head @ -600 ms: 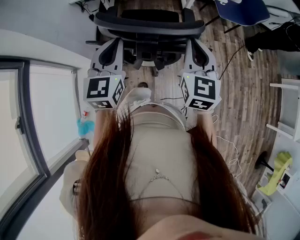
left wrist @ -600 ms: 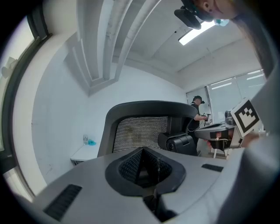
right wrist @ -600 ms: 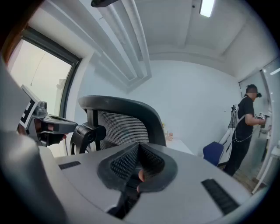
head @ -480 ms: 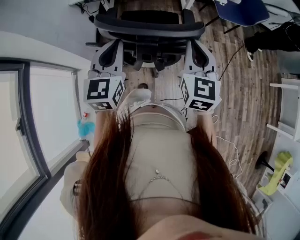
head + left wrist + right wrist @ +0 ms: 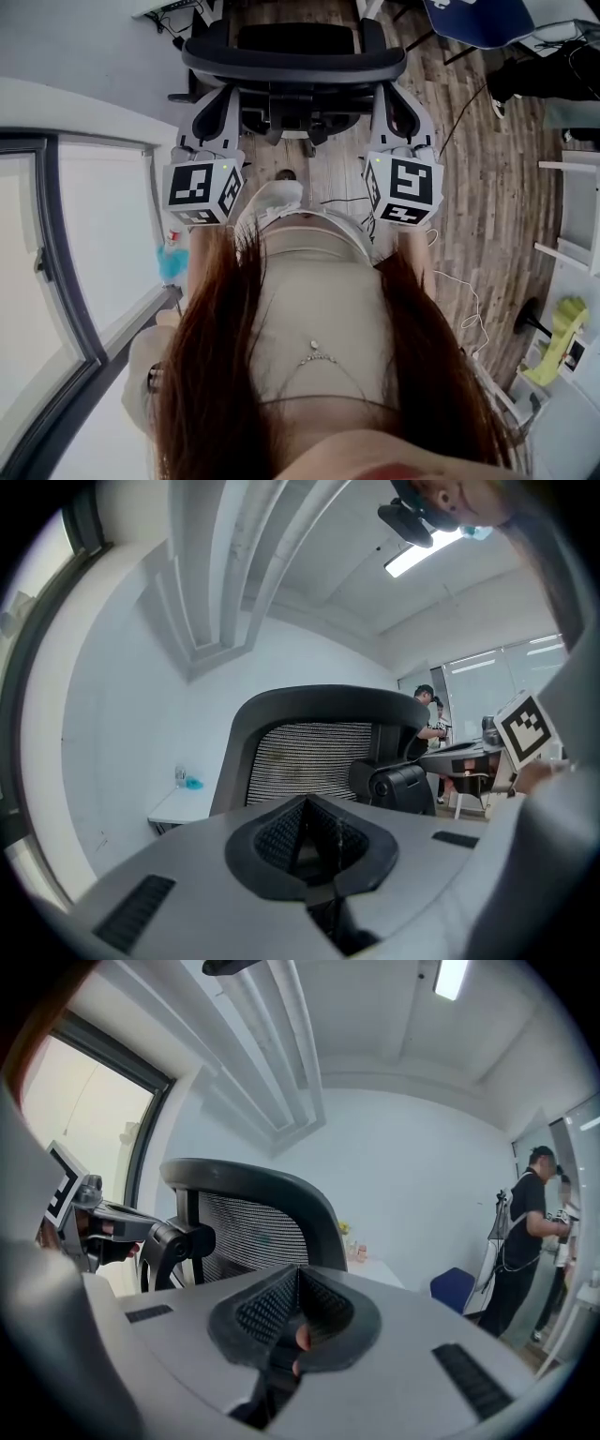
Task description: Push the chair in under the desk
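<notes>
A black office chair [image 5: 295, 61] with a mesh backrest stands just ahead of me on the wood floor, its back toward me. My left gripper [image 5: 225, 92] is shut and empty, its tip up at the backrest's left side. On the right side, my right gripper [image 5: 389, 92] is also shut and empty. I cannot tell whether either tip touches the chair. In the left gripper view the closed jaws [image 5: 305, 803] point at the mesh backrest [image 5: 314, 761]. The right gripper view shows shut jaws [image 5: 298, 1274] before the backrest [image 5: 253, 1222]. A white desk top [image 5: 183, 808] lies beyond the chair.
A window frame [image 5: 56, 234] and sill run along my left. Cables [image 5: 459, 309] trail over the floor at right, near white shelving [image 5: 572, 216]. A blue chair [image 5: 483, 19] stands at the far right. A person [image 5: 520, 1241] stands by a glass wall.
The left gripper has shifted slightly to the left. The chair and the right gripper sit in nearly the same place as before.
</notes>
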Tool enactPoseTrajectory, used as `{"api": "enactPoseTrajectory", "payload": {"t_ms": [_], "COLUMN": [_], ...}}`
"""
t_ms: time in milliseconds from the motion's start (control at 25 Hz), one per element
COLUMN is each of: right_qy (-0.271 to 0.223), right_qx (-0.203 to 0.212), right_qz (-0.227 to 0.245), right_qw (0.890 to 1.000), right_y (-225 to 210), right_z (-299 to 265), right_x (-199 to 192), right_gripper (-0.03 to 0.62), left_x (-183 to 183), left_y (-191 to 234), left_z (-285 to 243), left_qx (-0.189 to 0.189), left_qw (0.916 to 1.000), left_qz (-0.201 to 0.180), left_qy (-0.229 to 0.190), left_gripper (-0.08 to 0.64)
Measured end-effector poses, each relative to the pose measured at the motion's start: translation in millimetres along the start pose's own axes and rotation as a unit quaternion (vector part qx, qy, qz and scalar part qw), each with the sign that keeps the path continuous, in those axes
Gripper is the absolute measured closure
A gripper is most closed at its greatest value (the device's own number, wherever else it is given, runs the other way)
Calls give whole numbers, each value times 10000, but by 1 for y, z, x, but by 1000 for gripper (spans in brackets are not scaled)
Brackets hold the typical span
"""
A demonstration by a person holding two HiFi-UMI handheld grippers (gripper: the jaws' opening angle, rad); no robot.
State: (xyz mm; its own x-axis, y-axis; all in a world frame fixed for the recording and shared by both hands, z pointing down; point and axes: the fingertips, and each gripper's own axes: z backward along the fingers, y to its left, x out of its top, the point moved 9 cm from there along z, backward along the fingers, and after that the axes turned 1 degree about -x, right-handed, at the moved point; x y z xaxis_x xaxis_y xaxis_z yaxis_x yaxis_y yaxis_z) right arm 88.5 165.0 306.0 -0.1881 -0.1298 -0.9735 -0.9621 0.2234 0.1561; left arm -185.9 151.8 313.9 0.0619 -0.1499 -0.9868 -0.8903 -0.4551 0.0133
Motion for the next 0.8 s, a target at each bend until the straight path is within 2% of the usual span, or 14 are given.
{"api": "enactPoseTrajectory", "payload": {"t_ms": [280,600,720,800], "right_qy": [-42,46,149,249], "right_qx": [120,374,482,553], "right_qz": [168,221,325,373], "right_qw": [9998,9990,9982,9975], "right_y": [-8,-11,-11,-12], "right_z": [1,1,0,0], "right_x": [1,-6,-10,-14], "right_gripper": [566,563,527,498], "left_x": [-2,-6,-8,-10], "left_y": [9,15,16,17], "left_z": [1,-1,-2,-2], "left_qx": [45,-42,-144,-179], "left_qw": [10000,9993,9983,9974], "left_qz": [-38,-284,-431,-530], "left_qy": [74,257,370,445], "left_gripper": [555,549,501,497]}}
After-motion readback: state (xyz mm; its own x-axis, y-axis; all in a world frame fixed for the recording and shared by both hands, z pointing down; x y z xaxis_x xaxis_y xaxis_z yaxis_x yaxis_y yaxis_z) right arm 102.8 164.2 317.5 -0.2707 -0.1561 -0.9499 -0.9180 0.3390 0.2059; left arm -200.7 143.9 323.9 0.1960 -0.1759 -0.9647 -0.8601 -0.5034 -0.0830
